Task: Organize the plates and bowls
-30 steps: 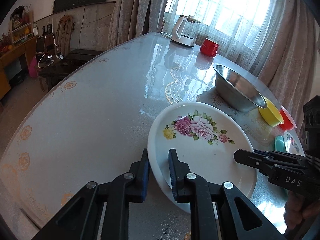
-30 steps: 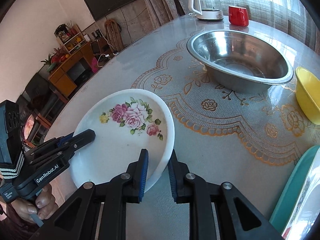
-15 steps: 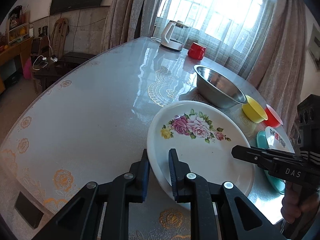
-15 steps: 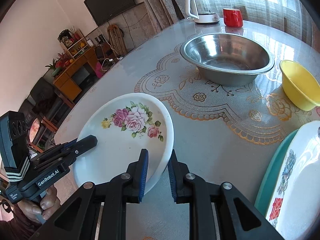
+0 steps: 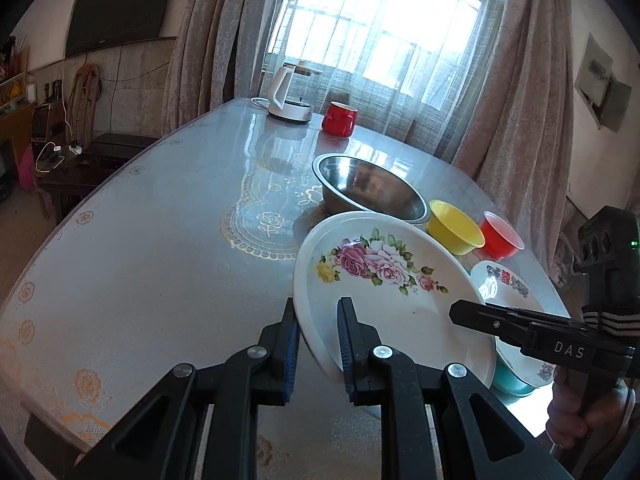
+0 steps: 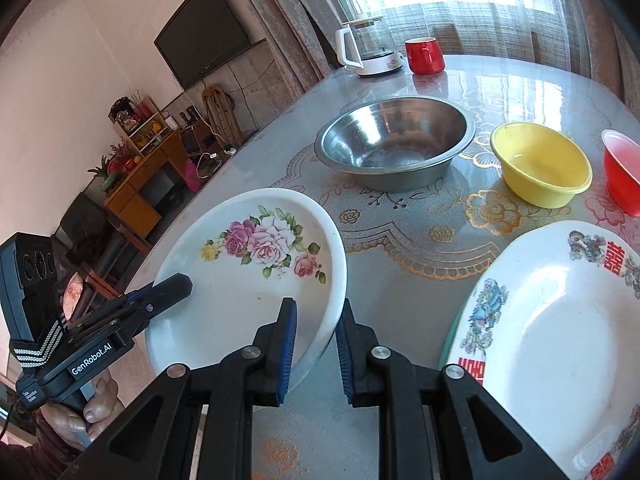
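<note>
Here the step in hand looked like carrying the rose plate across to the patterned plate, which sat on a teal dish near the tabletop edge on the right. The left tool was clamped on the plate's left rim and the right tool on the opposite rim, so the plate hung between them above the tabletop, tilted with its left rim higher in the left wrist view. A good carry, in my judgement, called for both hands to travel at one pace and keep their spacing, since any drift apart would drag a rim out of a tool, and any squeeze inward would bow the hold. Levelling the plate before it came over the stack seemed wise, because a tilted plate would strike with one edge first and could chip or skid. The steel bowl, the yellow bowl and the red bowl stood just beyond the path, so the line needed to stay on the near side of them. Lowering should be slow, with the release held back until the plate sat nested flat; letting go on one side first risked it tipping off the stack
</note>
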### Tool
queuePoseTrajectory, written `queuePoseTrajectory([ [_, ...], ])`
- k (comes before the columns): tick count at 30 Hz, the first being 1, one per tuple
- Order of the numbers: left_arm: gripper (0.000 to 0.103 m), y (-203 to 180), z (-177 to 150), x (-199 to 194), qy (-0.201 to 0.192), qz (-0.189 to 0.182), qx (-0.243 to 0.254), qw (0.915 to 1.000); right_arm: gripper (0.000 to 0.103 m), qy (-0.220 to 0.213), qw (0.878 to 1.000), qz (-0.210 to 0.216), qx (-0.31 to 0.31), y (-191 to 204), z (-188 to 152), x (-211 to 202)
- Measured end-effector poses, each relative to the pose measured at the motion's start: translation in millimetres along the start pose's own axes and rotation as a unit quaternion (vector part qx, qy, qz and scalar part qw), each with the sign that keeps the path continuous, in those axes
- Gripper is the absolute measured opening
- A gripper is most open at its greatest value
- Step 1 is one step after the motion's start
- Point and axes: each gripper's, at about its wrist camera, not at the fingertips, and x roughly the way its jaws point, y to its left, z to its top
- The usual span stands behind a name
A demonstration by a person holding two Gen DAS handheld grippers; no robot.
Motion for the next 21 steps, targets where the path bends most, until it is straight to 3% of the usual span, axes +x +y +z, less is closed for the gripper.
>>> queuePoseTrajectory([
  [9, 0.019, -66.6, 6.4, 20.0, 0.006, -0.056, 0.062, 0.9965, 0.020, -0.046, 0.997, -0.042, 0.048, -43.6, -13.8, -56.7],
  [21, 0.019, -143.2, 3.0, 60.2, 0.049, -0.105, 0.131, 0.9846, 0.020, -0.087, 0.984, -0.102, 0.117, -102.9, -39.2, -108.4],
])
